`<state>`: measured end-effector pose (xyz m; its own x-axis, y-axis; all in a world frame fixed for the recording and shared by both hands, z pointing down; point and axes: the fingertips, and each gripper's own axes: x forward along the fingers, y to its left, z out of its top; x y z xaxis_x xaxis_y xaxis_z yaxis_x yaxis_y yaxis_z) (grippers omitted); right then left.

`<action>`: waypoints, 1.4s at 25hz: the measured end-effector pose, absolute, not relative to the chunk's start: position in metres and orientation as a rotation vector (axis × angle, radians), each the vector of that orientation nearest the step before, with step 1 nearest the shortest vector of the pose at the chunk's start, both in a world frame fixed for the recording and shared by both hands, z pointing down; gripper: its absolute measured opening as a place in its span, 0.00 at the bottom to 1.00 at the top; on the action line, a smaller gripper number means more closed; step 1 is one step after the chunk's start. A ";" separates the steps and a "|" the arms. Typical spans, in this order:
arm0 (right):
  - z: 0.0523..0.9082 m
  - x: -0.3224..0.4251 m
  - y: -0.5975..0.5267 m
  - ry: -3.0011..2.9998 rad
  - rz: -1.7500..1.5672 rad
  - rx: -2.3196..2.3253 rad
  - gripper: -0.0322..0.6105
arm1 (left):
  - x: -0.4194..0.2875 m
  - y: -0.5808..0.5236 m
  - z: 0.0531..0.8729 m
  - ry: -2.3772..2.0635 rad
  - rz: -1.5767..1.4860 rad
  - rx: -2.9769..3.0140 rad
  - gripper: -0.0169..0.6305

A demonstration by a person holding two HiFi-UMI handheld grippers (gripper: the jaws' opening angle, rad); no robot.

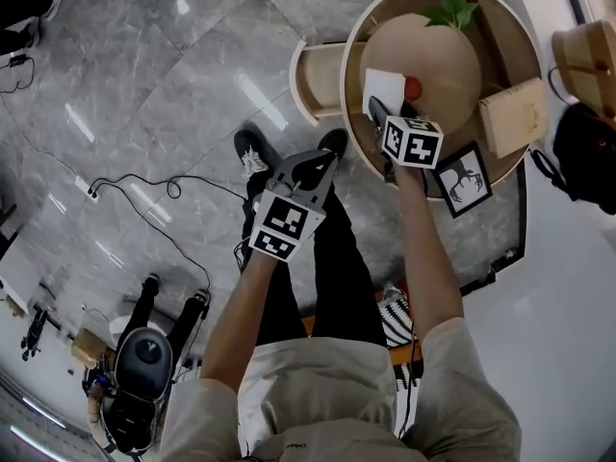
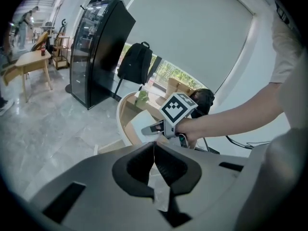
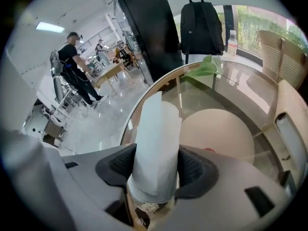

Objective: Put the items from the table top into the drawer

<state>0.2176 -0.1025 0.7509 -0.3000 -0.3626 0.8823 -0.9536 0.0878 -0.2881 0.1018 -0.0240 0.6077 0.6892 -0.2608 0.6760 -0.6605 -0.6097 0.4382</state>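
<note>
Head view: the left gripper (image 1: pixel 320 165) hangs over the floor, short of the open drawer (image 1: pixel 316 83) – the right gripper (image 1: pixel 377 112) reaches onto the round table (image 1: pixel 362 154), at a white paper packet (image 1: pixel 384 89)

Left gripper view: its jaws are pressed together, nothing between them

Right gripper view: its jaws stand wide apart – the packet stands upright between them on the glass top

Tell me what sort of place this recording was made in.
Probably an open-plan office or showroom lounge rather than a home. It has a polished grey stone floor, a tall black glass-door cabinet, and a wooden table farther back with a person standing in the open hall.
</note>
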 end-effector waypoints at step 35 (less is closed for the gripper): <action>0.961 0.064 -0.056 -1.733 1.040 1.417 0.39 | -0.046 -0.046 0.881 -0.573 0.876 2.207 0.06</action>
<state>0.0637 -0.0558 0.9608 -0.1950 -0.4556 0.8686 -0.9808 0.0964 -0.1697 -0.0462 -0.0463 0.8809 0.6760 -0.1435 0.7228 -0.6047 -0.6686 0.4328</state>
